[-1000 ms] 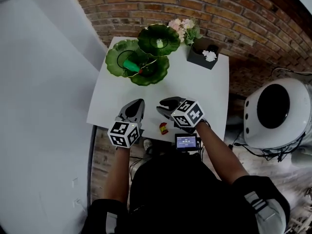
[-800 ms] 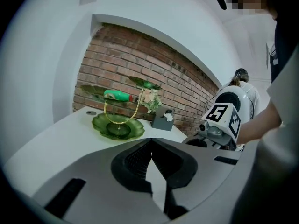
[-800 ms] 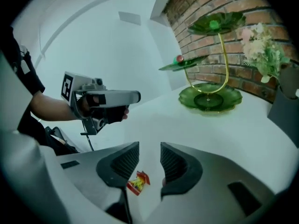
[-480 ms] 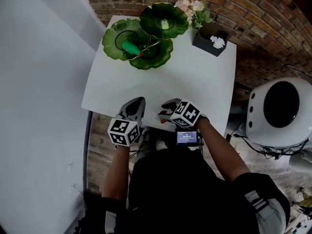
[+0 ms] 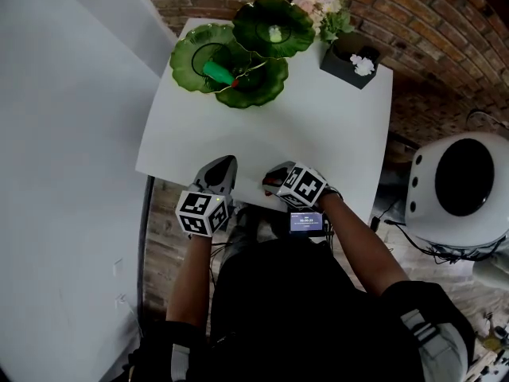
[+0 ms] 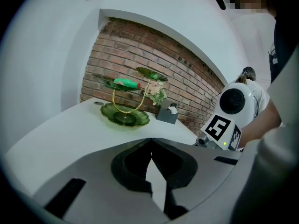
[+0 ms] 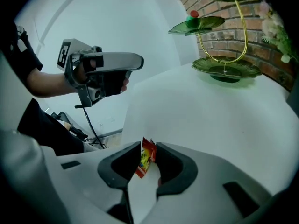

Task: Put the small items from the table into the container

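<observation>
Status: partly done.
- Stand (image 5: pixel 188 60), top centre of the head view, already holds a green bottle (image 5: pixel 216 72) on its left tray and a small white item (image 5: pixel 275 33) on the upper tray.
- One red packet (image 7: pixel 145 158) is left on the table (image 5: pixel 318 126), at its bottom edge in the head view (hidden there under the gripper).
- Right gripper (image 5: pixel 273 180): jaws closing with the packet between them. A firm pinch cannot be confirmed yet.
- Left gripper (image 5: pixel 223 165): jaw tips together, nothing between them. It sits low at the table's bottom edge, just left of the right gripper.
- Left to do, by estimate: clamp the packet, lift it and carry it up the frame to a tray. No other loose small items show on the table.
</observation>
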Motion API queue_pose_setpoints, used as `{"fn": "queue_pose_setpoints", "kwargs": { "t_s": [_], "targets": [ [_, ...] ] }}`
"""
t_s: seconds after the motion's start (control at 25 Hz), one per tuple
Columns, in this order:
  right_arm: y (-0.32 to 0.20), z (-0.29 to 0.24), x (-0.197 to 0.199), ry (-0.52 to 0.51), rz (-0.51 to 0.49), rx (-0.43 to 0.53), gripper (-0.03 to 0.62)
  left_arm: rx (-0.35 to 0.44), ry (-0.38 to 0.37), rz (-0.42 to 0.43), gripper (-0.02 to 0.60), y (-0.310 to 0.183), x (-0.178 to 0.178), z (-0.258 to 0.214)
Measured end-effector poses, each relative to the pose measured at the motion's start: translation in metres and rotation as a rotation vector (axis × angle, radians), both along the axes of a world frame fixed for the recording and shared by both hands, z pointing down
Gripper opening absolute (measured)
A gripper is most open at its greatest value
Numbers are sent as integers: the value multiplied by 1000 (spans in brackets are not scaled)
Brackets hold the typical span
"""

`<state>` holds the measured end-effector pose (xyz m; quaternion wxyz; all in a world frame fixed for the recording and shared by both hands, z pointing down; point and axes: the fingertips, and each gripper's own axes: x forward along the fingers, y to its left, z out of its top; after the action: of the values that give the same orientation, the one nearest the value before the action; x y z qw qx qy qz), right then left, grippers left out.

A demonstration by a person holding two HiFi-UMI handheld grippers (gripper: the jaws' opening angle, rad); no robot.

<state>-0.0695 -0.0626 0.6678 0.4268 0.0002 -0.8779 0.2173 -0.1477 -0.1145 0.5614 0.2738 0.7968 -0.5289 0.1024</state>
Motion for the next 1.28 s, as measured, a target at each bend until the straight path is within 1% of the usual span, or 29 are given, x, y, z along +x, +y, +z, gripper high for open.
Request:
{"fn": "queue_pose_setpoints", "kwargs": {
  "t_s": [0.16,0.32,0.44,0.72,0.92,1.08,1.28],
  "targets": [
    [-5,-8,-1,-5,3,13,101,4,-2,11,9,-3,4,-4],
    [-18,-22,-2,-32,33,42,97,20,-7,26,9,-8,7,-10],
    [-33,-40,-2,-68,89,67,95,39,-10,36,10,-11,10,-15],
    [-74,-92,-1,-184,281,88,94,97,-17,74,9,-23,19,-37],
    [-94,-125,-2,-255,349,128,94,127,-21,110,10,-31,31,-48],
    [-111,-146,1,-310,410,155,94,126,-26,131,9,-34,38,-49],
    [-114,-146,6,-313,437,147,94,111,-24,145,9,-33,42,-43]
  ]
}}
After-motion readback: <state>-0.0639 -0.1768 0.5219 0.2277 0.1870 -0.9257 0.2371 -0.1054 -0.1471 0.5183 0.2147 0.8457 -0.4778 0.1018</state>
